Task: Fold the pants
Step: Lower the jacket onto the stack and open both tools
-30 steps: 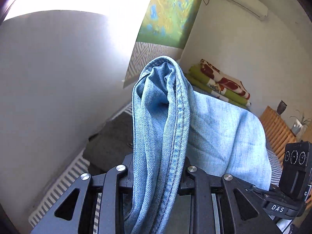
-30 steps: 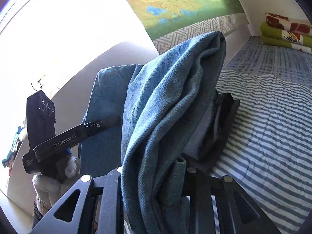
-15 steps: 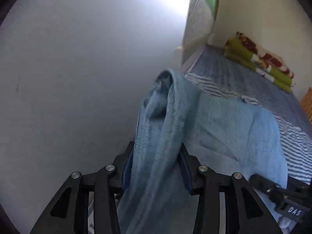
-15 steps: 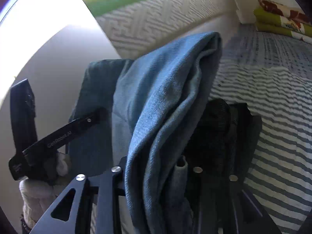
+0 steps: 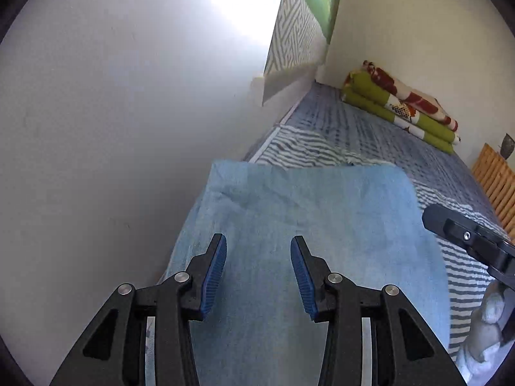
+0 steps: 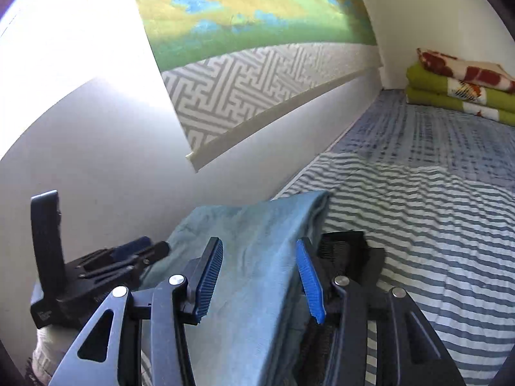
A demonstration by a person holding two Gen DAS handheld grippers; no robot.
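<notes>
The left gripper (image 5: 258, 259) stands partly open with nothing between its ribbed blue pads, and the right gripper (image 6: 259, 262) is opening, gripping nothing; both hang just above the pants (image 5: 305, 225), which lie flat on the striped bed cover (image 5: 463, 263) beside the wall. To finish the step well, I would draw both grippers straight back and up so no pad snags the cloth and spoils the fold. The pants are soft, pale blue denim, a rough rectangle, with something dark (image 6: 351, 257) lying under their right edge.
</notes>
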